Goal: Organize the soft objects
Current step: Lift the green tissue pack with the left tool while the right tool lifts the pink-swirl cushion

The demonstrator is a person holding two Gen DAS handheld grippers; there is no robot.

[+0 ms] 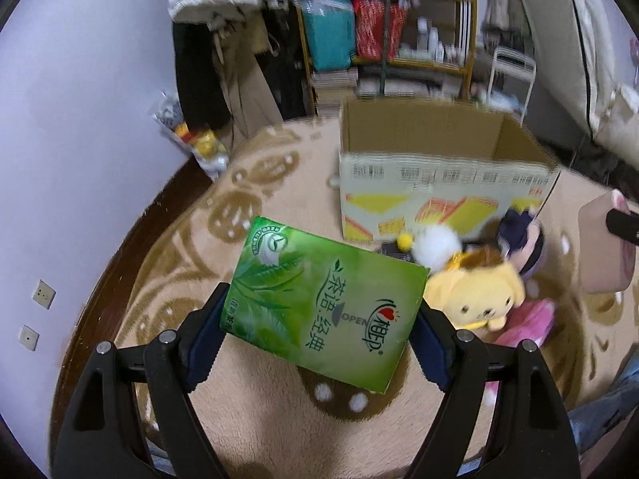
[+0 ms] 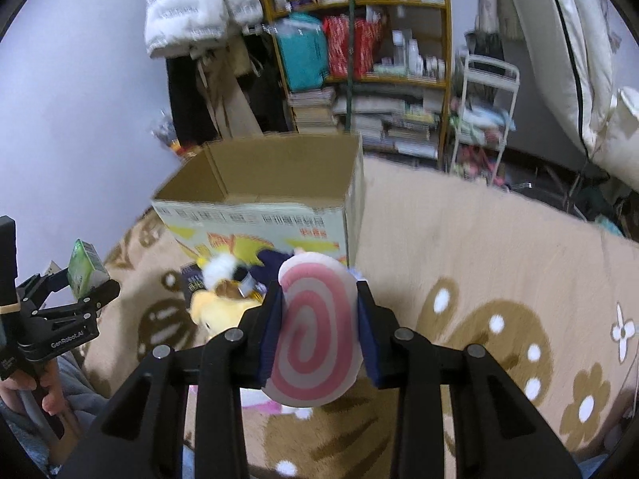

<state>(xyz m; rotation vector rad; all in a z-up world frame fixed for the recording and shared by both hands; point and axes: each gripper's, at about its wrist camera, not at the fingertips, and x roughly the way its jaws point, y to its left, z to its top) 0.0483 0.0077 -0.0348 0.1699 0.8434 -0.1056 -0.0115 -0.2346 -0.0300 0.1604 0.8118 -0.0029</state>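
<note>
My left gripper [image 1: 315,319] is shut on a green tissue pack [image 1: 323,303] and holds it above the rug; it also shows in the right wrist view [image 2: 86,269]. My right gripper [image 2: 319,319] is shut on a pink-and-white swirl plush [image 2: 315,335], raised over the rug. An open cardboard box [image 1: 439,183] stands upright beyond both, also in the right wrist view [image 2: 263,203]. A yellow dog plush [image 1: 479,295], a white-and-black plush [image 1: 435,245] and a dark-haired doll [image 1: 523,239] lie in front of the box.
A beige patterned rug [image 2: 499,259] covers the floor. A wooden shelf [image 2: 359,40] full of items, a white cart [image 2: 487,107] and hanging jackets [image 2: 191,8] stand behind the box. A wall is to the left, bedding [image 2: 591,80] to the right.
</note>
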